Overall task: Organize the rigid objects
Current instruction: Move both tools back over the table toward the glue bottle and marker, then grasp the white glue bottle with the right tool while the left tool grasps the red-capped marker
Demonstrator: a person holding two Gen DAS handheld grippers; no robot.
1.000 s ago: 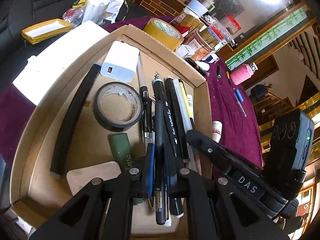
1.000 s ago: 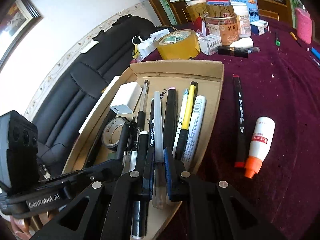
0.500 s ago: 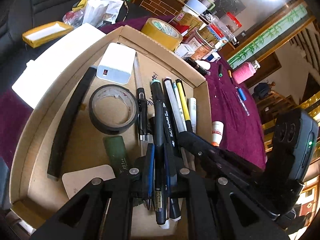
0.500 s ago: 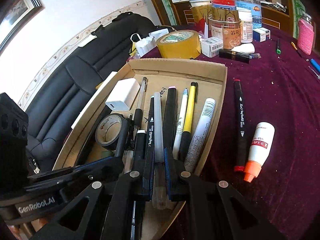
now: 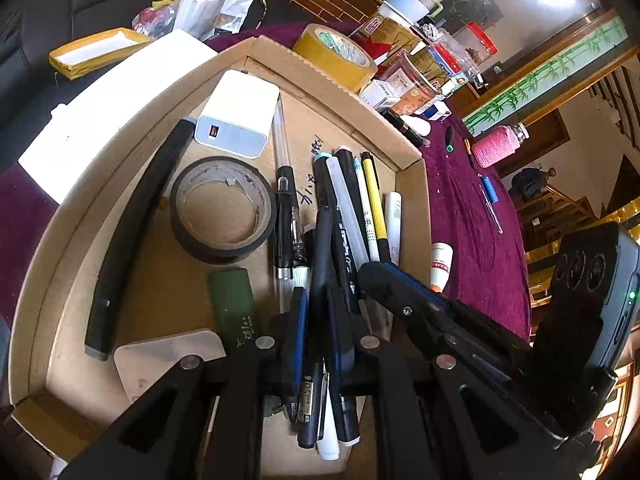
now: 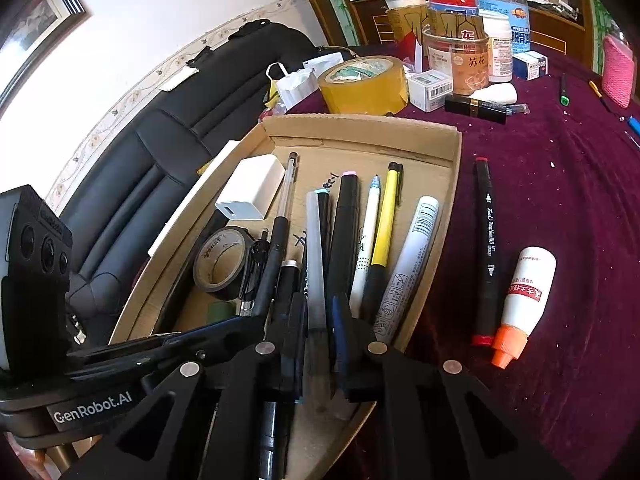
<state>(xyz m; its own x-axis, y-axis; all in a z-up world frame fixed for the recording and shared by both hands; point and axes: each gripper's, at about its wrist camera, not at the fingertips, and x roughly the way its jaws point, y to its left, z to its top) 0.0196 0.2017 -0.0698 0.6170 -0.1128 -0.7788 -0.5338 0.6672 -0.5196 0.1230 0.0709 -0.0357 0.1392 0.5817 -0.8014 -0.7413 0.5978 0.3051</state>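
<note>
1. A shallow cardboard tray (image 6: 452, 168) lies on a table draped in dark red cloth (image 6: 560, 208), its far edge near a yellow tape roll (image 6: 364, 82) that sits outside it.
2. Inside the tray, a white charger block (image 6: 252, 190) sits toward the far-left corner, a black tape roll (image 6: 220, 260) lies nearer along the left side, and a long black bar (image 5: 132, 236) runs along the left wall. A dark green block (image 5: 234, 306) and a pale card (image 5: 168, 356) lie at the near end.
3. Pens fill the tray's right half, laid roughly parallel to the side walls: a frosted translucent pen (image 6: 314, 256), a black marker with a pink cap (image 6: 346, 220), a white pen (image 6: 366, 236), a yellow pen (image 6: 386, 220) and a white barcode-labelled marker (image 6: 412, 260) against the right wall.
4. The left gripper (image 5: 318, 312) is pinching a black pen (image 5: 320, 264), its blue-edged fingers pressed on the barrel above the pen pile.
5. The right gripper (image 6: 318, 312) has just been opening; its jaws stand slightly apart around the frosted translucent pen, which lies between them in the tray.
6. Beside the tray's right edge, a black marker with red ends (image 6: 486, 248) and a white bottle with an orange cap (image 6: 524, 300) lie on the cloth; bare cloth extends to the right.
</note>
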